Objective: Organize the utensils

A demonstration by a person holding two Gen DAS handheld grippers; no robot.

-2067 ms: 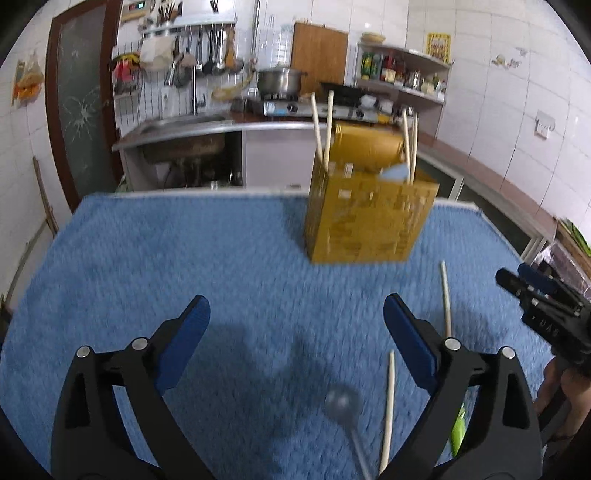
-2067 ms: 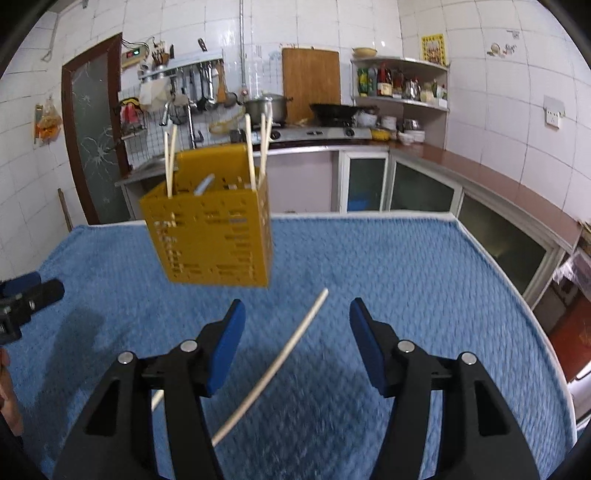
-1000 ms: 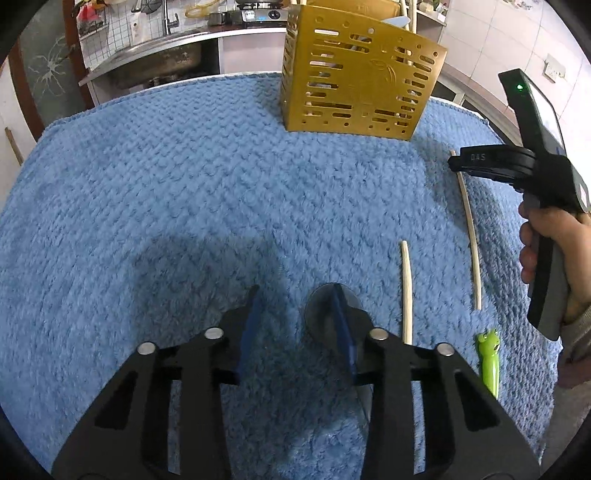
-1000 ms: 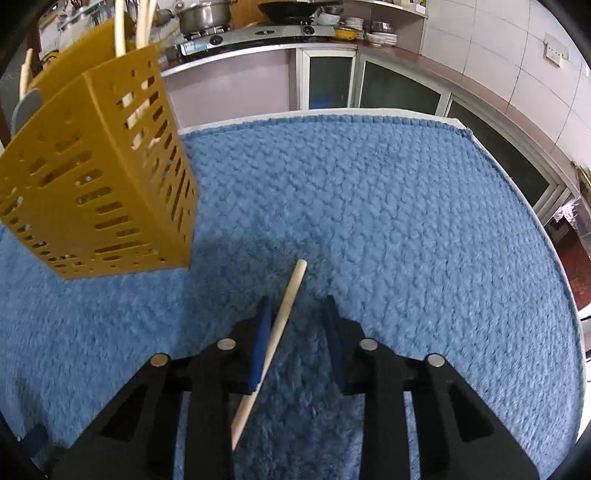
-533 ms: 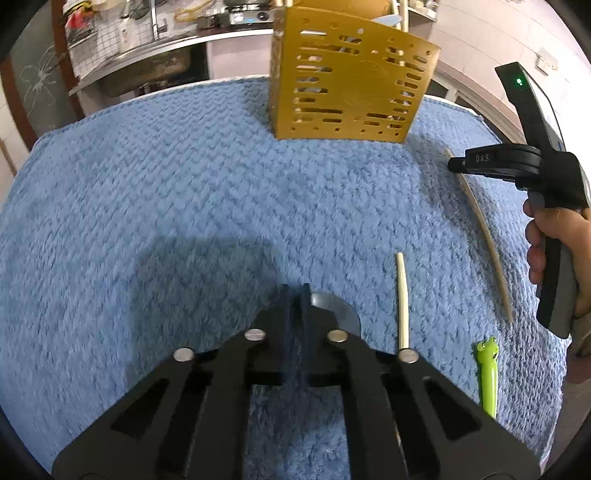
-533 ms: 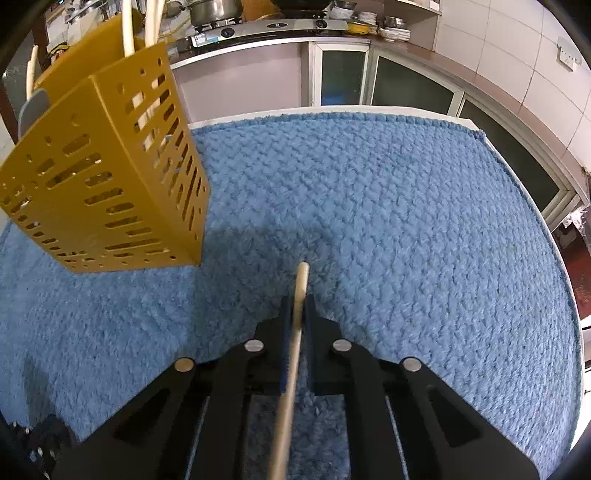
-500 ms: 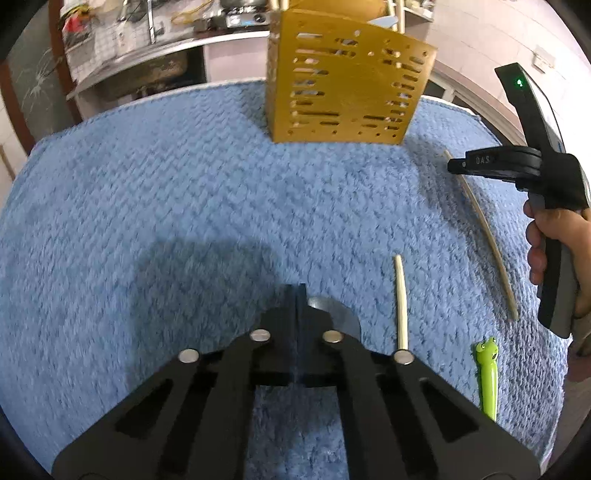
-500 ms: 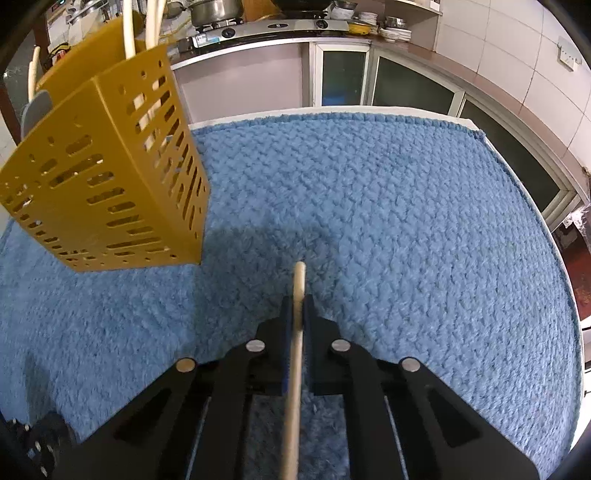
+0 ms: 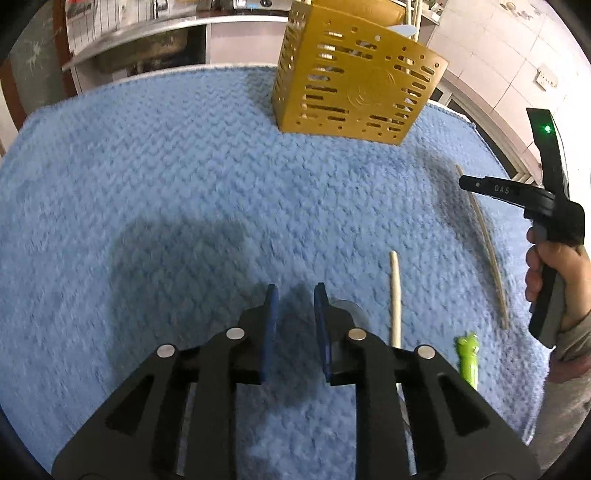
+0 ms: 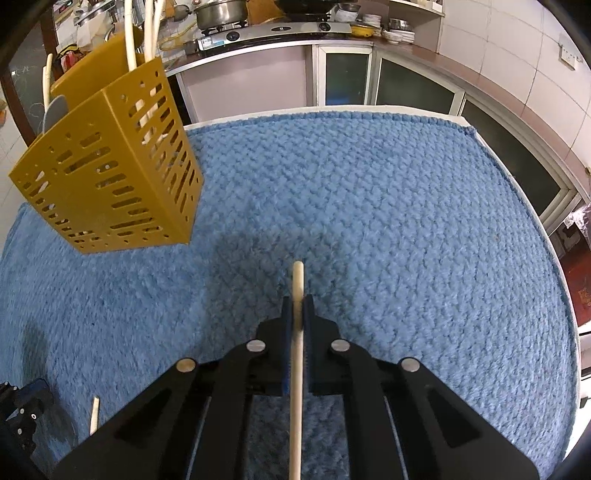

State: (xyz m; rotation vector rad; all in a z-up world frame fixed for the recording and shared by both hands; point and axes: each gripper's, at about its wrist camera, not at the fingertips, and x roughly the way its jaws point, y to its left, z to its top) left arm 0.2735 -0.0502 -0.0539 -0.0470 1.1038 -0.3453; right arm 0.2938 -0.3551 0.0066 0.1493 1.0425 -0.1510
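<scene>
A yellow slotted utensil holder [image 9: 358,77] stands at the far side of the blue mat [image 9: 147,166], with chopsticks and a spoon inside; it also shows at left in the right wrist view [image 10: 107,177]. My left gripper [image 9: 293,299] is slightly open and empty; a metal spoon [image 9: 349,308] lies just right of its right finger. A loose chopstick [image 9: 395,295] and a green frog-headed utensil [image 9: 467,358] lie further right. My right gripper [image 10: 296,302] is shut on a wooden chopstick [image 10: 297,280], seen from the left wrist view [image 9: 484,229] held low over the mat.
The mat ends at the table's right edge [image 10: 532,206]. A kitchen counter with a stove and a pot [image 10: 218,14] runs behind. Another chopstick end [image 10: 95,413] lies at the lower left of the right wrist view.
My left gripper, shut half a second ago, has opened a little beside the spoon. My right gripper stays shut on the chopstick and has lifted slightly.
</scene>
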